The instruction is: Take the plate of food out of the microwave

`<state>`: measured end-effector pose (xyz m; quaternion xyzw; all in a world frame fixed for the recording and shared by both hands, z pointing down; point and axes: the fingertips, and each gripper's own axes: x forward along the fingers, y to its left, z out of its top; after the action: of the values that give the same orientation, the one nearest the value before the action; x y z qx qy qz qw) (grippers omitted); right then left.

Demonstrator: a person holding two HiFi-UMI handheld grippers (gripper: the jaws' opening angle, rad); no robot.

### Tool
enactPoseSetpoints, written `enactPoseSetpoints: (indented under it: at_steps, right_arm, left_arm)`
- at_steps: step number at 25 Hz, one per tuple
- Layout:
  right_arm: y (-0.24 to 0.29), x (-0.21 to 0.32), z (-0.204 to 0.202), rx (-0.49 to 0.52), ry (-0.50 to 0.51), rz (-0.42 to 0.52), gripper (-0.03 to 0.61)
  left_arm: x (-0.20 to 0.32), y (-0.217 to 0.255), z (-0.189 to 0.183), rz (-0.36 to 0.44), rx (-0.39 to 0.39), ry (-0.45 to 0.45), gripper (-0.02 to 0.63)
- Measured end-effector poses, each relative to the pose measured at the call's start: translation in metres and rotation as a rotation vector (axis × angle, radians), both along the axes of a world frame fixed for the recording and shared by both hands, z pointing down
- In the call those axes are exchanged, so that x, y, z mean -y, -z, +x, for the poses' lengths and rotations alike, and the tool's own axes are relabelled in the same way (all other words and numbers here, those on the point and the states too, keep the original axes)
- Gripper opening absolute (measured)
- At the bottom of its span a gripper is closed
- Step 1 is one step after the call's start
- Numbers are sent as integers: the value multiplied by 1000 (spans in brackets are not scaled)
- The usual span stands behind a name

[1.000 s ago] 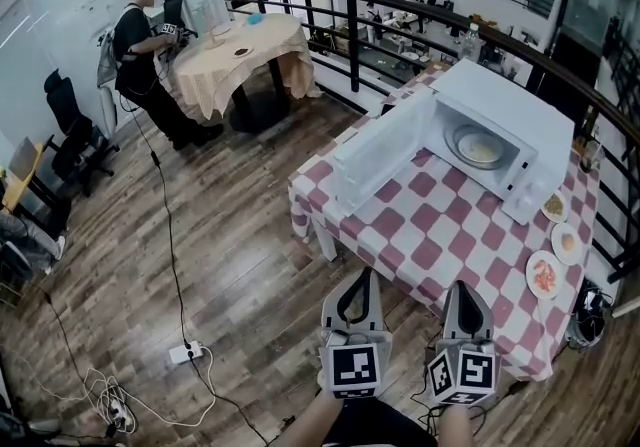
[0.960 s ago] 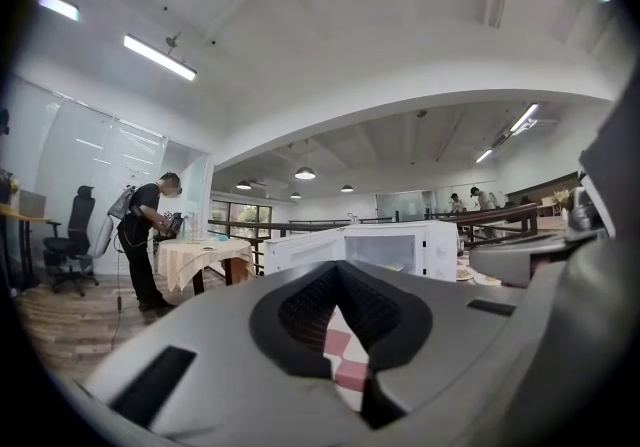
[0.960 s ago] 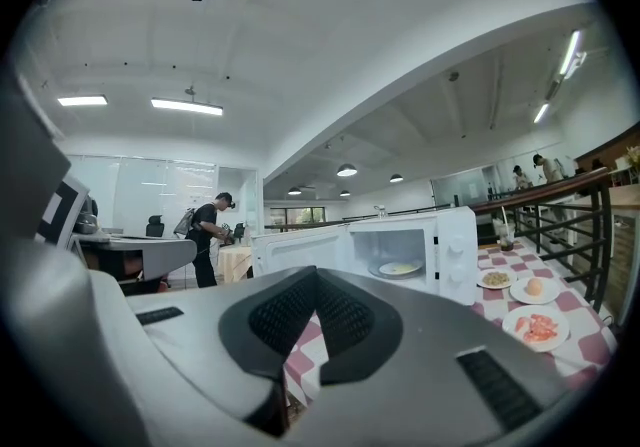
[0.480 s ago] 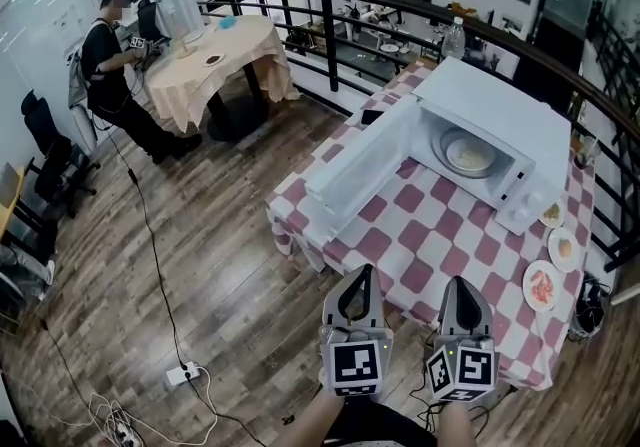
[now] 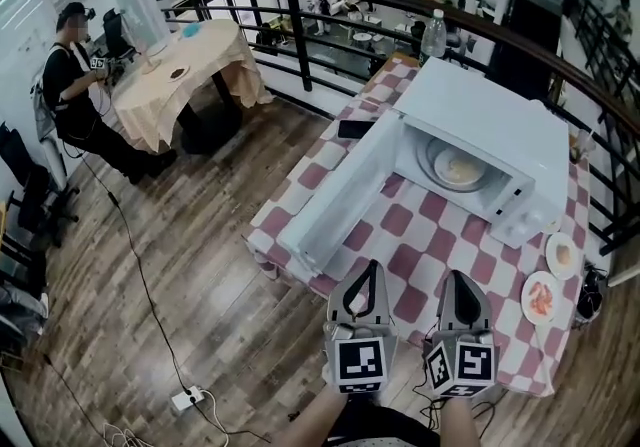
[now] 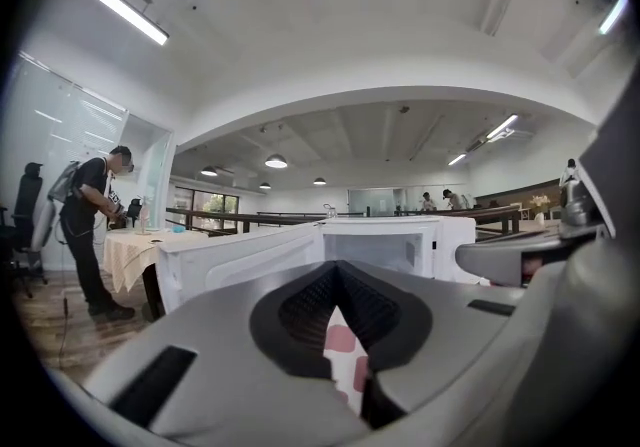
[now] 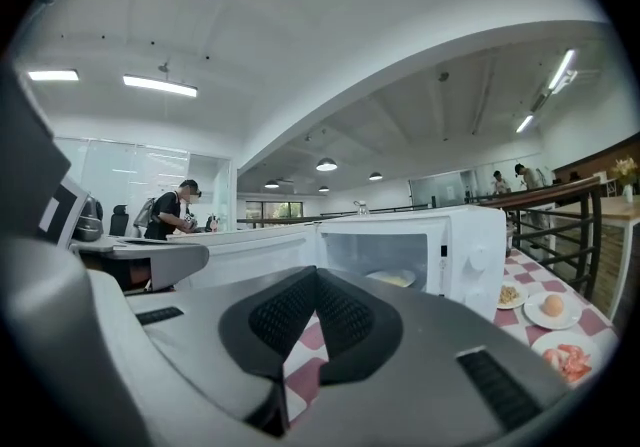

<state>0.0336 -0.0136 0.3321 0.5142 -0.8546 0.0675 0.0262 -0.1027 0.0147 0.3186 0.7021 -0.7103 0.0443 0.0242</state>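
I can read no word, brand or number anywhere here. The marker cubes (image 5: 358, 363) on my left gripper (image 5: 366, 270) and my right gripper (image 5: 457, 277) carry only black-and-white square patterns, not letters. Any print on the knob panel (image 5: 527, 219) of the white microwave (image 5: 500, 105) is too small for me to make out.

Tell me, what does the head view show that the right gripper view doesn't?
Only the head view: the wooden floor, a power strip, and a phone on the checked table. Only the right gripper view: the ceiling lights. Both: the open microwave with the plate of food inside, and a person far off.
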Motion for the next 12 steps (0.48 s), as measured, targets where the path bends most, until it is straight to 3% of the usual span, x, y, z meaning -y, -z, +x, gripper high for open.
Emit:
enactPoseSetpoints:
  at_steps: [12]
  right_arm:
    - [-19,70,-12,-5,-115,-53,25]
  left_arm:
    - [79,-21,-11,-69,-28,-112,35]
